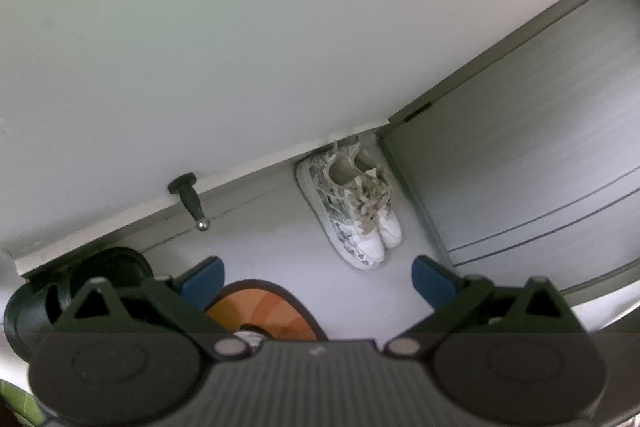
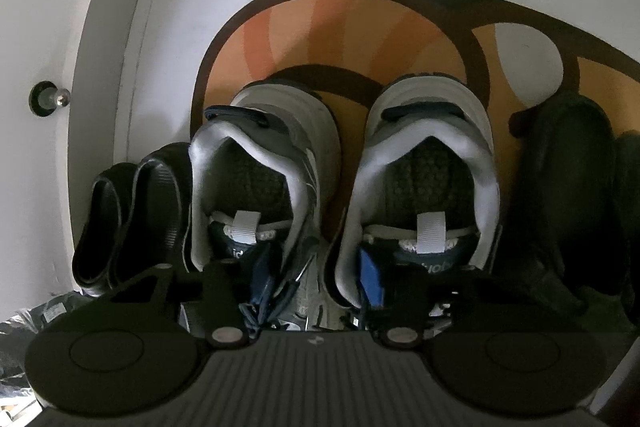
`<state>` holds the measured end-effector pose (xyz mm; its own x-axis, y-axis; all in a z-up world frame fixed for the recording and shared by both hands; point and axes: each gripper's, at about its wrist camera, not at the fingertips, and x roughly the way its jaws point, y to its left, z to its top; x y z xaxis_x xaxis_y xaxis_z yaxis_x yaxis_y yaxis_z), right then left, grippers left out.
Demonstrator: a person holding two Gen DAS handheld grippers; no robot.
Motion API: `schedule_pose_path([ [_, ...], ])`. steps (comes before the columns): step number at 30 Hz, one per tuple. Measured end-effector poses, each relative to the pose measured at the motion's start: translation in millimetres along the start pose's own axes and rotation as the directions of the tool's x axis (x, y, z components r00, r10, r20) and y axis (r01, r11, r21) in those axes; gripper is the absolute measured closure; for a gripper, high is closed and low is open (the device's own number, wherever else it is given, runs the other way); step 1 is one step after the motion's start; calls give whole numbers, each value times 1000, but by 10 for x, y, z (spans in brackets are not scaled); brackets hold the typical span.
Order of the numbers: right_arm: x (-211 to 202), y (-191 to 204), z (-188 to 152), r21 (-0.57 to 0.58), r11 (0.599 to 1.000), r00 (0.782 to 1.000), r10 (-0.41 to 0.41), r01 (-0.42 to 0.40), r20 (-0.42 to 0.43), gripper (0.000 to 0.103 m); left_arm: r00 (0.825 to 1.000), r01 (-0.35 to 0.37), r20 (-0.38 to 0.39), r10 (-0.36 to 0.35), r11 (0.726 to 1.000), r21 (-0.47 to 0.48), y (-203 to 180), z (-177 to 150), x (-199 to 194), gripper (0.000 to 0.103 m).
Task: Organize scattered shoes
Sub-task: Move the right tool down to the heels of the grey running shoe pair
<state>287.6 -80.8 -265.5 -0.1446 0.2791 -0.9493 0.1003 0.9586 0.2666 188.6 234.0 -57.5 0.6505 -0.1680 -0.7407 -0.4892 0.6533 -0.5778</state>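
Observation:
A pair of grey and white sneakers stands side by side on the orange mat [image 2: 360,35], the left sneaker [image 2: 264,155] and the right sneaker [image 2: 432,147] with their heels toward the wall. My right gripper [image 2: 318,267] points down into them, one finger in each shoe's opening. Its blue pads [image 2: 372,275] press the two inner walls together. In the left wrist view, a pair of white camouflage-patterned sneakers [image 1: 348,211] stands in the corner by the wall. My left gripper [image 1: 318,277] hangs open above the floor and the mat's edge [image 1: 264,311], holding nothing.
Black slippers [image 2: 132,211] lie left of the grey sneakers, and dark shoes [image 2: 568,195] to their right. A black door stopper [image 1: 192,199] juts from the skirting board. A grey cabinet door [image 1: 540,167] closes off the right side beyond the patterned sneakers.

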Motion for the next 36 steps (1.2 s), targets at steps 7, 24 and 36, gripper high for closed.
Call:
schedule_pose_path([
  [7,81,92,-7,-51,998,999,-41,41,0,43,1000,-1,-13,1,1000,11,-21,-38,29,2],
  [24,124,166,-2,-142,986,997,-83,83,3,66,999,31,-25,-31,999,-5,-61,-53,32,2],
  [36,209,247,8,-266,959,995,-101,102,18,77,1000,26,-7,-26,999,-27,-68,-54,17,2],
])
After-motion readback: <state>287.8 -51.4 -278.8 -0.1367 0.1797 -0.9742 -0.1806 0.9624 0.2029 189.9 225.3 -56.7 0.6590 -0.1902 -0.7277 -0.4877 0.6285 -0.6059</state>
